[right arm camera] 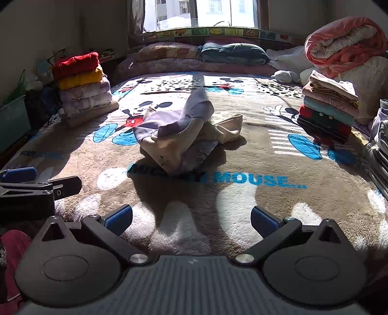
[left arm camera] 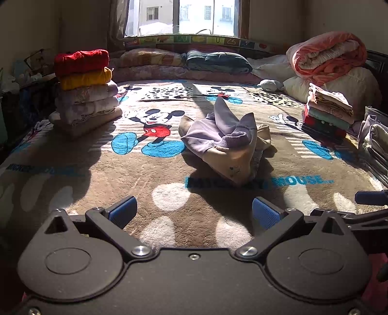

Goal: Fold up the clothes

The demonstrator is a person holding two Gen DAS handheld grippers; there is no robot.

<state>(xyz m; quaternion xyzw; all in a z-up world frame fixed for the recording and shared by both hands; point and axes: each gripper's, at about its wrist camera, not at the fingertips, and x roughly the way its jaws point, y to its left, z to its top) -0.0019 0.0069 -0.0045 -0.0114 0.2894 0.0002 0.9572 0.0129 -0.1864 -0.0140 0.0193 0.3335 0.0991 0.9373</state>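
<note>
A crumpled lilac and beige garment point(left arm camera: 225, 143) lies in a heap in the middle of the cartoon-mouse blanket point(left arm camera: 157, 184), one sleeve sticking up. The right wrist view shows the same garment point(right arm camera: 179, 135) a little left of centre. My left gripper point(left arm camera: 194, 213) hovers low over the blanket's near edge, short of the heap, open with nothing between its blue pads point(left arm camera: 123, 212). My right gripper point(right arm camera: 191, 221) stands likewise open and bare, close beside the left one, whose finger point(right arm camera: 19, 174) shows at the left edge of that view.
A tall stack of folded clothes point(left arm camera: 84, 89), red on top, stands at the left of the bed. A smaller folded stack point(left arm camera: 327, 114) sits at the right, with grey folded cloth point(left arm camera: 375, 145) nearer. Pillows point(left arm camera: 184, 63), a rolled pink quilt point(left arm camera: 327, 53) and a window point(left arm camera: 181, 17) lie behind.
</note>
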